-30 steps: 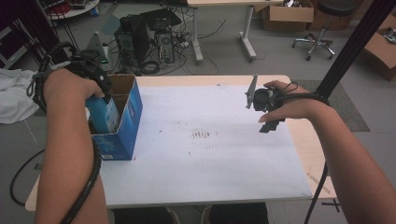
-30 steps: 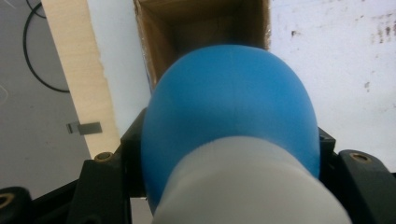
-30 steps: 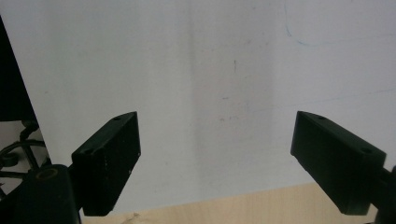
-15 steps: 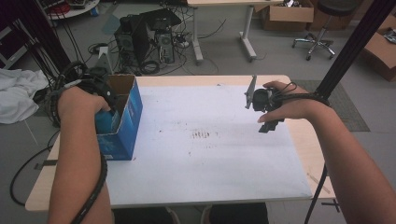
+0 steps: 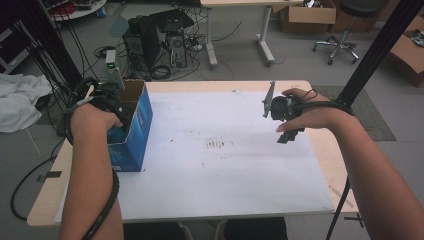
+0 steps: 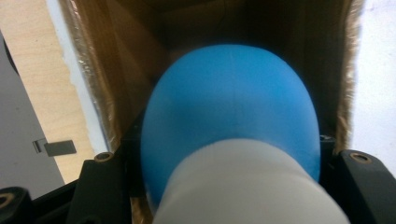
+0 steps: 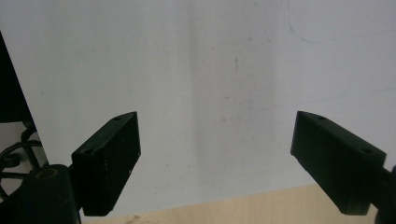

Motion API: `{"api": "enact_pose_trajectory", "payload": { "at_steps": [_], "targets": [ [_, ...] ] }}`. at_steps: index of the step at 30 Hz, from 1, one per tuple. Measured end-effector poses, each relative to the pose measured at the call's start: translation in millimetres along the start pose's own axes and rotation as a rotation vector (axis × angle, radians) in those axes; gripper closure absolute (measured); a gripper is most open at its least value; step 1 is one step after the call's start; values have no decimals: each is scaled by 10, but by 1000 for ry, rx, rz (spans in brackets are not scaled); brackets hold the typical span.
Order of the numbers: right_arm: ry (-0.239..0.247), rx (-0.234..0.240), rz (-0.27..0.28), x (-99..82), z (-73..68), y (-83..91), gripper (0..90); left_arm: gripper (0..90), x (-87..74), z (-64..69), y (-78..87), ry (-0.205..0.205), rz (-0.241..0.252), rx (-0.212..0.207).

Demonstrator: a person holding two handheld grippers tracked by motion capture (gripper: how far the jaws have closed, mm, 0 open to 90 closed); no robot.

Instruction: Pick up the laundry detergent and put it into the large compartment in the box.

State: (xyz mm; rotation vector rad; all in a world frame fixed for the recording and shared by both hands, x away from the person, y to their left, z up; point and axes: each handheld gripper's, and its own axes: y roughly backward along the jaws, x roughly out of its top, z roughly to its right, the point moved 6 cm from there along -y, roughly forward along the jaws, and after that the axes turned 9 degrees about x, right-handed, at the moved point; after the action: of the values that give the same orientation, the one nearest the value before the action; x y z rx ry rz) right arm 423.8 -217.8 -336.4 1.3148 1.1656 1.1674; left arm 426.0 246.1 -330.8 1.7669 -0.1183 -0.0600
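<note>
- Blue and white, a rounded plastic object (image 6: 231, 116), perhaps a bottle or rubber bulb, is sitting clamped between the jaws of the left gripper (image 6: 229, 186), its blue end pointing down into the cardboard interior at the centre of the left gripper view.
- In the high view, at the left of the frame, the left hand (image 5: 95, 117) is reaching into the open top of the blue cardboard box (image 5: 137, 132), which is standing on the white sheet (image 5: 225, 170) over the table (image 5: 330, 150).
- Judging by this, the step in hand is placing the object inside the box.
- The next move is likely calling for lowering it until it is resting on the box floor, then parting the jaws and lifting straight out without catching the box walls.
- At the right of the high view, the right gripper (image 5: 280, 112) is hovering over the sheet, well apart from the box.
- In the right gripper view its jaws are standing wide apart, with nothing between them.
</note>
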Motion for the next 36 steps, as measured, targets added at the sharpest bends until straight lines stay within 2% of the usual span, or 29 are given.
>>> {"api": "enact_pose_trajectory", "payload": {
  "at_steps": [3, 10, 17, 26, 32, 36],
  "targets": [
    [-1, 3, -2, -9, 4, -15, 159, 391, -5, 28, -97, 3, -11, 4],
    [-2, 4, 0, -6, 17, -19, 159, 390, -2, 52, -186, 1, -17, 16],
    [6, 2, -12, 8, 0, -20, 159, 390, 6, 49, -191, 3, -12, 16],
    [-2, -3, -10, -1, -8, 14, 159, 384, -6, 14, -200, 27, -11, -3],
    [-7, -2, -15, -8, -10, 19, 159, 378, -5, 14, -195, 25, -5, 4],
    [-11, 0, -14, -13, -7, 10, 159, 357, 7, 3, -154, 14, 9, 23]
  ]
}}
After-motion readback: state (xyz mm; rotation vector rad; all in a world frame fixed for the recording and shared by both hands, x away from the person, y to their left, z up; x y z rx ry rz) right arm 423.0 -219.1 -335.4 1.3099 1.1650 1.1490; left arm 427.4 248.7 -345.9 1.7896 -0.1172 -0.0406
